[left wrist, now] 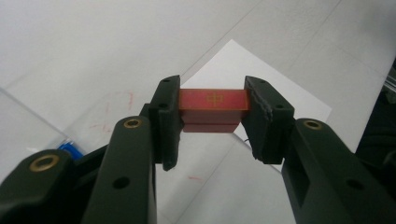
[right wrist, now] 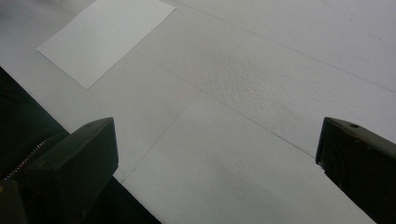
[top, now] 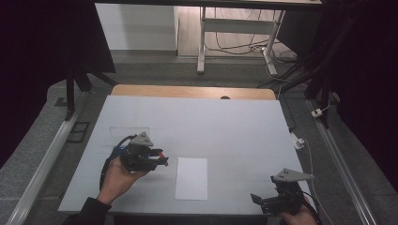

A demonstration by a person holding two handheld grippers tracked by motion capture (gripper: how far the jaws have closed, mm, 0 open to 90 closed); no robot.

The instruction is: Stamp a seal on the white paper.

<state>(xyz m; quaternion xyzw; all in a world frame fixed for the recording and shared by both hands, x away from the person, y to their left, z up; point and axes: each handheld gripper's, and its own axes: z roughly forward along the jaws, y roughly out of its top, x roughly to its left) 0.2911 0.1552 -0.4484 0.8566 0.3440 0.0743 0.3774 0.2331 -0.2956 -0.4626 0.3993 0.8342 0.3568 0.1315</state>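
My left gripper (left wrist: 212, 109) is shut on a small red block (left wrist: 212, 103) with a gold cross mark on its top face. In the high view the left gripper (top: 162, 158) hangs above the table's left middle, its tip with the red block (top: 161, 154) pointing right toward a white sheet of paper (top: 192, 178). That white sheet (left wrist: 261, 74) lies just beyond the block in the left gripper view. My right gripper (top: 256, 199) is open near the table's front right edge, jaws wide apart over bare table in the right gripper view, nothing between them.
The white table top (top: 197, 122) has a wooden strip along its far edge. A clear plastic sheet (top: 130, 132) lies behind the left hand, with something blue (left wrist: 71, 148) under it. Cables and desk legs stand on the floor beyond. The white sheet (right wrist: 105, 39) lies ahead of the right gripper, to the left.
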